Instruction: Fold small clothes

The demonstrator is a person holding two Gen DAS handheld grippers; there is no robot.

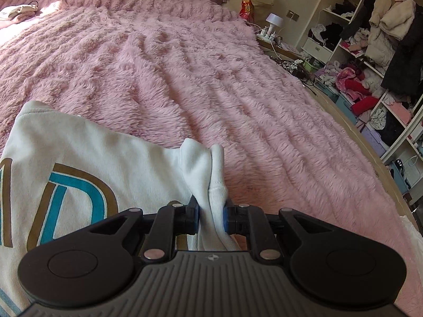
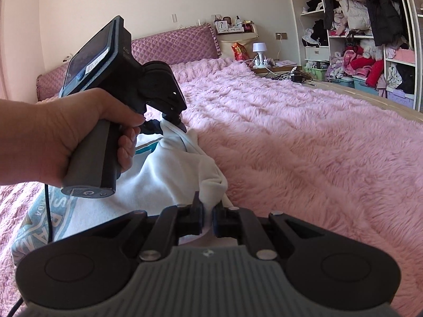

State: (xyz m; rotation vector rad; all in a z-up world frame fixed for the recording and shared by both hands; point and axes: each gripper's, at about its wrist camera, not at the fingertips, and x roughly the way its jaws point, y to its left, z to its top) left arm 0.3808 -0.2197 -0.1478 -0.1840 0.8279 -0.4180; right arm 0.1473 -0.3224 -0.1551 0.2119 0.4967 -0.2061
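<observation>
Pinching a bunched edge of the white top (image 1: 79, 145) in my left gripper (image 1: 210, 218), I have my right gripper (image 2: 208, 220) clamped on another fold of the same cloth, close beside it. The top hangs between them and trails onto the pink blanket (image 1: 185, 66) on the bed. My worry is the thin bite on the right: I judge a tug could pull the cloth free there. The fluffy pile may also drag the trailing part and wrinkle the fold, leaving the edges uneven.

Bedroom: bed (image 1: 185, 66) (cluttered wardrobe (image 2: 370, 39)).
</observation>
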